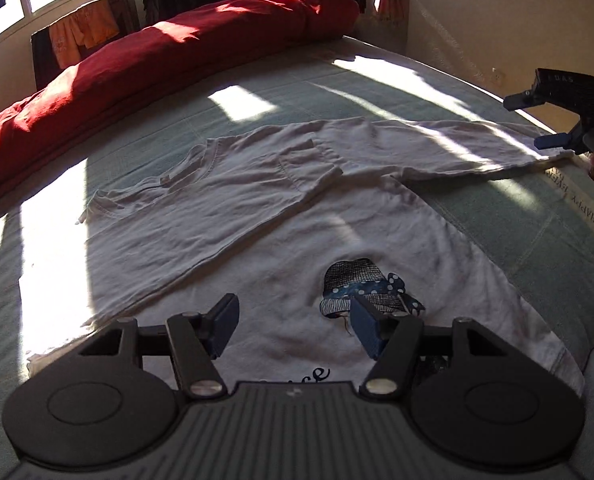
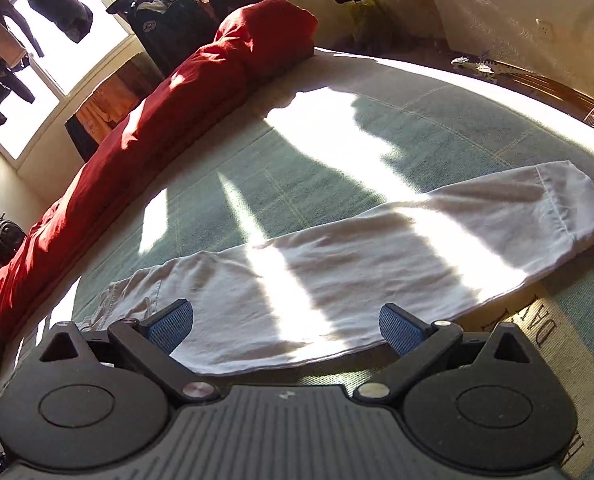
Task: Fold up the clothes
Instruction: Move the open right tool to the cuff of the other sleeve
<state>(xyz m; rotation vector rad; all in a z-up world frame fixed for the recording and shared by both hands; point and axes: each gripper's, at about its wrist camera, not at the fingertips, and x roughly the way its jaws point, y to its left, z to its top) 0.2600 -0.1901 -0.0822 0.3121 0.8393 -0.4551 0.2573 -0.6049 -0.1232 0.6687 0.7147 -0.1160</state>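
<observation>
A white long-sleeved shirt (image 1: 257,216) with a printed hat picture (image 1: 361,284) lies flat on the green bed cover (image 1: 177,120). One sleeve is folded across its chest; the other sleeve (image 2: 377,256) stretches out to the right. My left gripper (image 1: 293,322) hovers open over the shirt's front, nothing between its blue pads. My right gripper (image 2: 285,328) is open above the near edge of the outstretched sleeve, and holds nothing. In the left wrist view the right gripper (image 1: 533,120) hangs at the sleeve's cuff end with its jaws apart.
A long red bolster (image 1: 145,64) runs along the far side of the bed. Clothes hang by the window (image 2: 57,20) behind it. A printed label (image 1: 577,200) lies on the cover near the cuff. A wall (image 1: 497,20) stands to the right.
</observation>
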